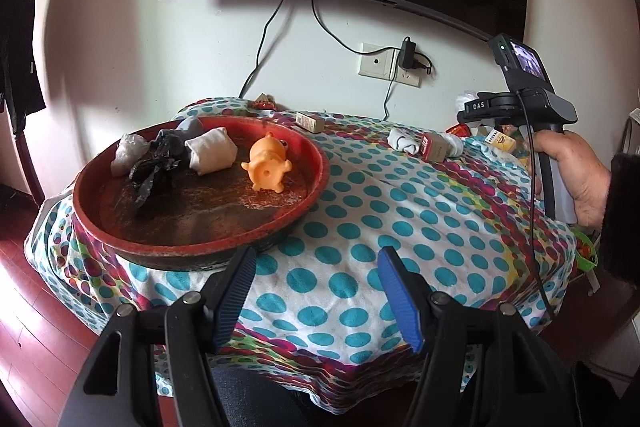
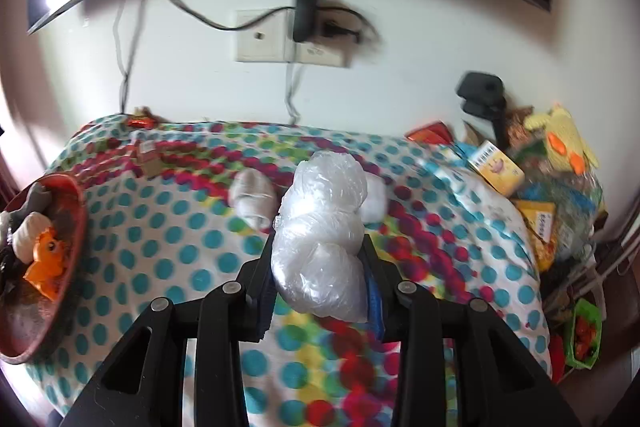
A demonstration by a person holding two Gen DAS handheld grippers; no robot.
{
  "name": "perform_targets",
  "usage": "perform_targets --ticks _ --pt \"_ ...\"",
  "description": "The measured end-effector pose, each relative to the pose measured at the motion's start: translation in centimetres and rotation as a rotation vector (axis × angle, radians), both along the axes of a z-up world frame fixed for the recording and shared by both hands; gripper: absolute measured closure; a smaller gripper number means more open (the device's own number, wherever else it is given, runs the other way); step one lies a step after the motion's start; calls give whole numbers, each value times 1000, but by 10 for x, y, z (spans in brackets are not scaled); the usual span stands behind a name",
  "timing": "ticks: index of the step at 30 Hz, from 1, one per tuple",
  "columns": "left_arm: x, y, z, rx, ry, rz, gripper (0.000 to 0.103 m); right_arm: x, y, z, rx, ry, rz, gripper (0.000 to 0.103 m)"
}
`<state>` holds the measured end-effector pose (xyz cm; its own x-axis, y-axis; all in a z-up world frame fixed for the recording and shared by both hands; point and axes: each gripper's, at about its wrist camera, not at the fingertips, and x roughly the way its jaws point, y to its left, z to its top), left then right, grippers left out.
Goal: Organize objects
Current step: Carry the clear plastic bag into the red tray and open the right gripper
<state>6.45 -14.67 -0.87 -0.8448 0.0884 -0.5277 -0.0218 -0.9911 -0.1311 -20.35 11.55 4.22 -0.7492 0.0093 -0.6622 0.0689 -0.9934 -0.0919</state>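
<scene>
- While the right gripper (image 2: 320, 259) pinches a clear plastic bundle (image 2: 324, 231), the red tray (image 2: 60, 187) that already holds the gathered things lies well off to its left, at the table's left end.
- That bundle stands lengthwise along the fingers, its crumpled top poking out past the tips and its bulk squeezed between the blue pads, clear of the dotted tablecloth (image 2: 168, 251).
- Inside the tray sit an orange toy (image 1: 268, 163), a white rolled cloth (image 1: 210, 153), a black crumpled bag (image 1: 160, 163) and a grey-white wad (image 1: 128, 151); the near half of the tray floor looks free.
- To my eye, the coming move is a sideways carry to the left, over the tray's raised rim, then a drop onto that bare patch.
- The left gripper (image 1: 316, 291) hangs just before the tray's near rim with its jaws spread and nothing between them, so it is the nearer of the two to the tray, yet it carries nothing.
- Still out on the cloth are a white sock roll (image 2: 254, 201) and, I think, a small box (image 1: 434, 147), though the right view is smeared there.
</scene>
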Motion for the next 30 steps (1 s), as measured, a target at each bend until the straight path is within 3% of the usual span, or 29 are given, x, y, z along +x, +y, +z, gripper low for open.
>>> perform_targets --ticks 18,30 --pt "-2 -5 -2 8 -14 20 38 18 -127 -4 50 0 190 69" --pt "-2 -7 -2 8 -8 40 38 39 -179 -4 70 15 298 69"
